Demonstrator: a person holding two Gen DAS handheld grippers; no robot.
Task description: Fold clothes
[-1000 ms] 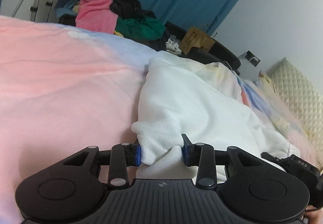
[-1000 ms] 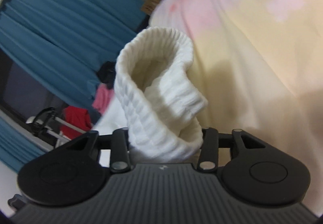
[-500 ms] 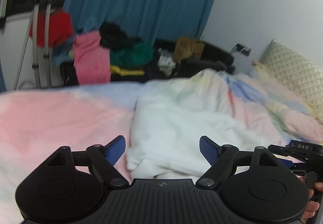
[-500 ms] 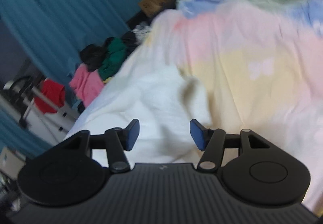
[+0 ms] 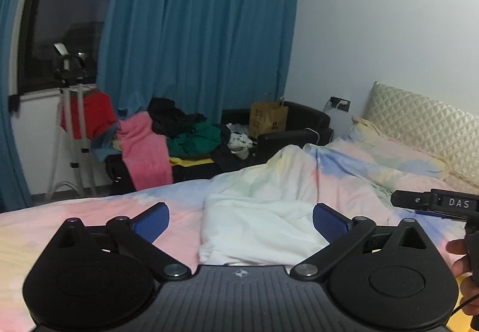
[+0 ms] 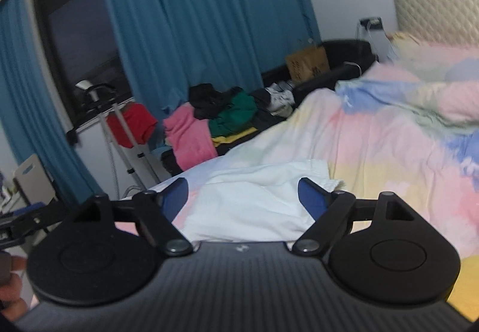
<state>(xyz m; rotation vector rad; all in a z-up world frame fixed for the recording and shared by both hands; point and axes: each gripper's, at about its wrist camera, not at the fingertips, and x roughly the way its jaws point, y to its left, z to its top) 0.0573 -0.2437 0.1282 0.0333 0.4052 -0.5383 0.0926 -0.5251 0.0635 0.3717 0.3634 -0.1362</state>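
Note:
A white knitted garment (image 5: 257,227) lies folded on the pastel bedspread (image 5: 74,218), just ahead of both grippers. My left gripper (image 5: 241,222) is open wide above its near edge, nothing between the blue pads. In the right wrist view the same white garment (image 6: 248,200) sits between and beyond the spread fingers of my right gripper (image 6: 244,197), which is open and holds nothing. The right gripper (image 5: 437,203) also shows at the right edge of the left wrist view, with a hand below it.
A pile of pink, green and black clothes (image 5: 179,134) lies on a dark sofa (image 5: 299,122) beyond the bed. A garment steamer stand (image 5: 71,122) is by the window. A quilted headboard (image 5: 425,125) and pillow are at right. Blue curtains hang behind.
Both grippers let go of the white garment, opened wide and rose away from it. The garment now lies flat on the bed.

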